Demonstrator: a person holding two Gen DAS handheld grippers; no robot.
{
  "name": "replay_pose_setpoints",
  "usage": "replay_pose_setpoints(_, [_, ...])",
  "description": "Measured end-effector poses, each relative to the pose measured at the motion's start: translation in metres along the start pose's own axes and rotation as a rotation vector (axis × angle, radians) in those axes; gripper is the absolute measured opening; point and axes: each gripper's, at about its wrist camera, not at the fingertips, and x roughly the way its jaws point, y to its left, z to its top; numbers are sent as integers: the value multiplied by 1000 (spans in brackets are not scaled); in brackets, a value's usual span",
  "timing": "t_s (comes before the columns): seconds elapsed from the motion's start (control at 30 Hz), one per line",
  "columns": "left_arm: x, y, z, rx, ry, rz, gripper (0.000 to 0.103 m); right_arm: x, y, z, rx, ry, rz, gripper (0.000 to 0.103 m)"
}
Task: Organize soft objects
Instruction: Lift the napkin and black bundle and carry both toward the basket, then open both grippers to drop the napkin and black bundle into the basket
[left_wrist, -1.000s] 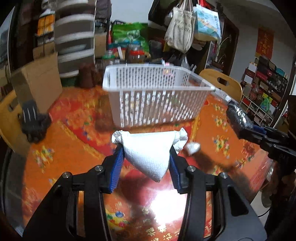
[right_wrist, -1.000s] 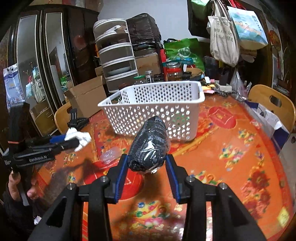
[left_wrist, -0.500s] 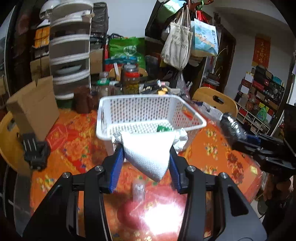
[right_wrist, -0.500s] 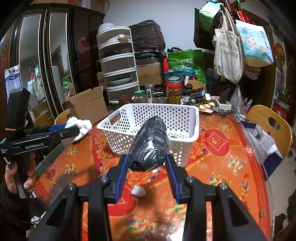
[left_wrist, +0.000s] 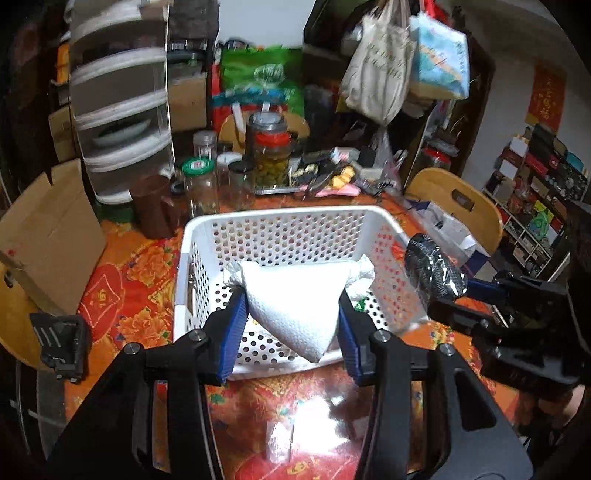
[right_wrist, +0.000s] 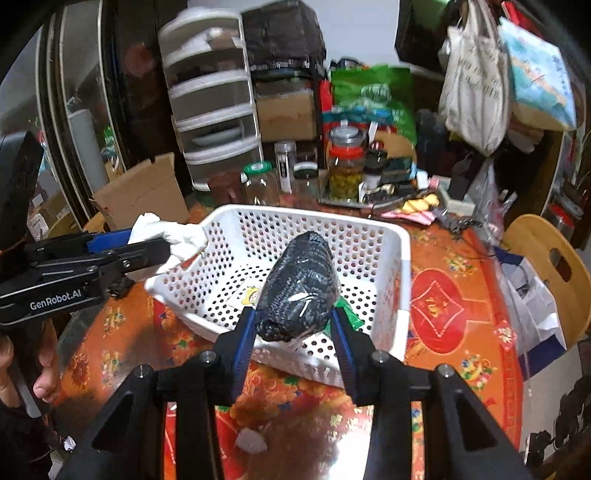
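My left gripper is shut on a folded white cloth, which hangs over the near edge of the white perforated basket. My right gripper is shut on a dark knitted bundle wrapped in clear plastic, held over the same basket from its near side. Each tool shows in the other's view: the bundle at the basket's right rim, the cloth at its left corner. A green packet and a small card lie on the basket floor.
The basket stands on a round table with a red and orange floral cover. Glass jars, a cardboard box and clutter crowd the far edge. Wooden chairs stand to the right. A small pale scrap lies near me.
Both grippers rose and moved forward with their loads, from the table in front of the basket to above its open top. The basket's inside now shows.
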Motion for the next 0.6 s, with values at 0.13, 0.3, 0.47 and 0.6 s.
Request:
replay_pose_setpoints(0.13, [51, 5, 13, -16, 89, 44, 43, 39, -4, 14, -3, 70, -32, 40])
replay_pose_setpoints(0.3, [114, 17, 14, -42, 186, 104, 43, 92, -8, 30, 16, 180, -60, 40])
replay_pose_setpoints(0.47, [152, 19, 12, -33, 258, 131, 43, 127, -11, 31, -6, 264, -71, 40])
replay_pose_setpoints(0.6, [174, 23, 9, -45, 297, 134, 43, 144, -11, 30, -13, 304, -65, 40])
